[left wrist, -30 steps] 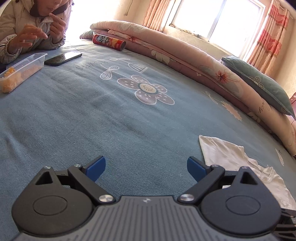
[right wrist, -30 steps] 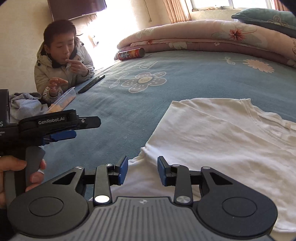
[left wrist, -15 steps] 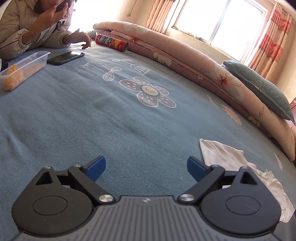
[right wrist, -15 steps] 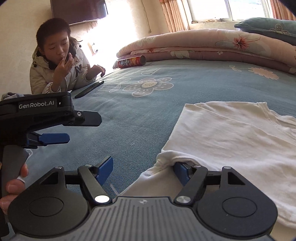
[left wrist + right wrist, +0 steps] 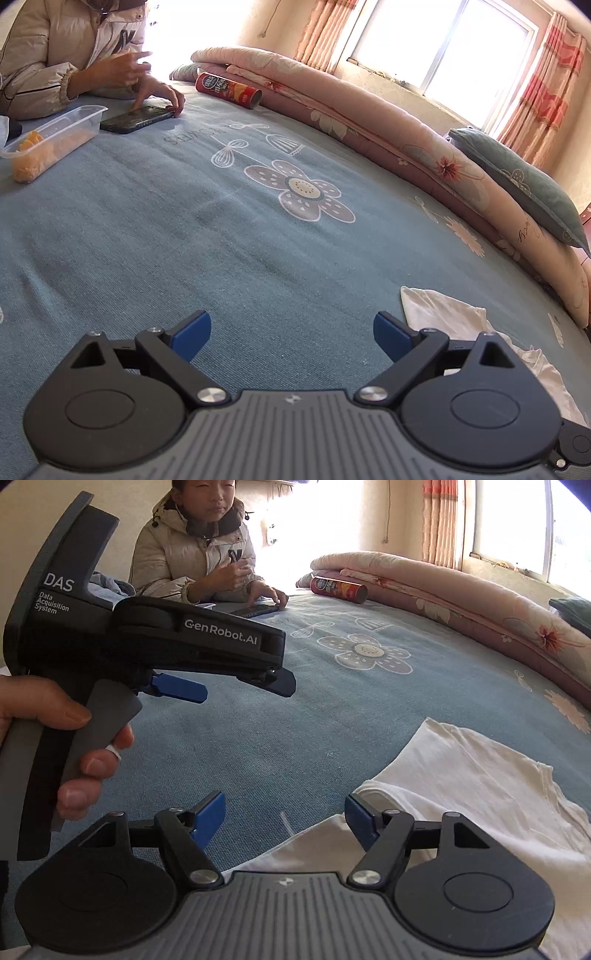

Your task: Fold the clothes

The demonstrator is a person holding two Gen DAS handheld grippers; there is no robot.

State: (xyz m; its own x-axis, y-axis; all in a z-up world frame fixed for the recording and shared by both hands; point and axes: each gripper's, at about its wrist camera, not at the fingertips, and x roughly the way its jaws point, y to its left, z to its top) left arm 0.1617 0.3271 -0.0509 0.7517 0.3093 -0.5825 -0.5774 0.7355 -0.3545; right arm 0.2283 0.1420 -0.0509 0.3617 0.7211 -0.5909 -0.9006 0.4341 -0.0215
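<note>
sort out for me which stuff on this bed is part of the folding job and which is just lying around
Part of the job:
- white t-shirt
- left tongs, open over bare bedspread
- right tongs, jaws closing, nothing gripped

Just lying about:
- chip can
- phone
- plastic snack tub
- rolled quilt
- green pillow

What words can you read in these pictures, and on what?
"DAS" and "Data Acquisition System": on the left gripper body.
"GenRobot.AI": on that gripper's side.
"FLOWERS", seen upside down: on the bedspread.
Label on the red can: too blurred to read.
Script on the quilt: unreadable.
Letter on the person's jacket: partly hidden.
</note>
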